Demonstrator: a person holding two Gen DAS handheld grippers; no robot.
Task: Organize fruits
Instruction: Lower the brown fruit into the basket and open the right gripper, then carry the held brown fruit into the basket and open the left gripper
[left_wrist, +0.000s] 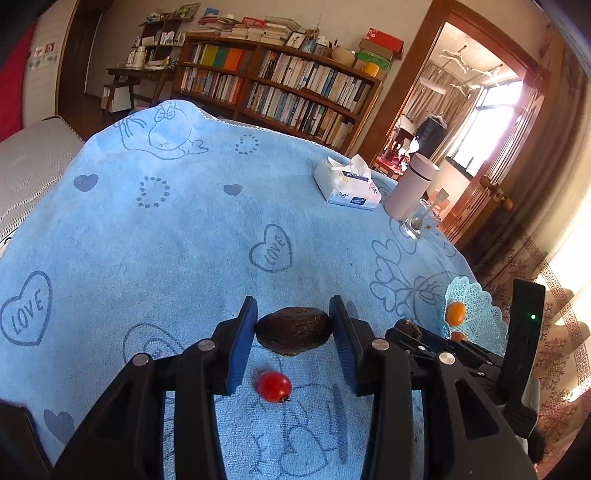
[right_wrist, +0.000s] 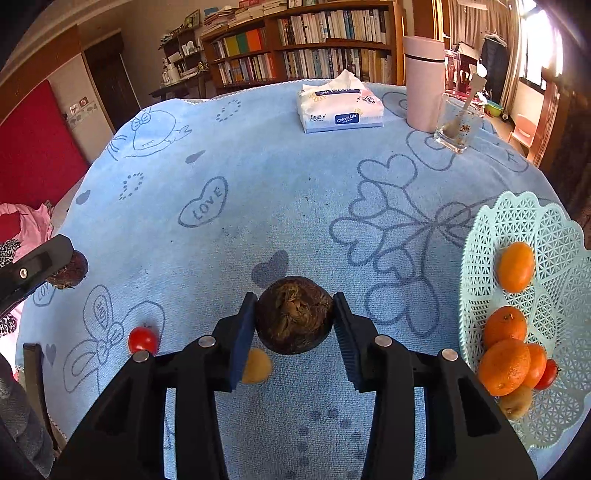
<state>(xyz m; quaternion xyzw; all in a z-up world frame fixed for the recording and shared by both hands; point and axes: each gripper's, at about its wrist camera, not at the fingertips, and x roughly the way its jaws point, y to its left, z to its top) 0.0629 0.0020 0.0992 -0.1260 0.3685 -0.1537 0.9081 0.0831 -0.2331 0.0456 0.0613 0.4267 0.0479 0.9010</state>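
My left gripper (left_wrist: 293, 304) is shut on a flattish dark brown fruit (left_wrist: 293, 330), its blue pads pressing both ends. A cherry tomato (left_wrist: 274, 386) lies on the blue cloth just below it. My right gripper (right_wrist: 294, 295) is shut on a round dark brown fruit (right_wrist: 294, 319) with a fibrous top. A small yellow fruit (right_wrist: 256, 365) lies on the cloth under its left finger. Right of it stands a pale blue lattice basket (right_wrist: 554, 229) holding several oranges (right_wrist: 515, 266), a small red tomato (right_wrist: 548, 373) and a small brownish-green fruit (right_wrist: 517, 400).
A tissue pack (right_wrist: 340, 109), a pink flask (right_wrist: 424, 81) and a glass with a spoon (right_wrist: 458, 129) stand at the table's far side. The cloth-covered table (left_wrist: 166, 240) drops off to the floor on the right. A bookshelf (left_wrist: 280, 85) lines the back wall.
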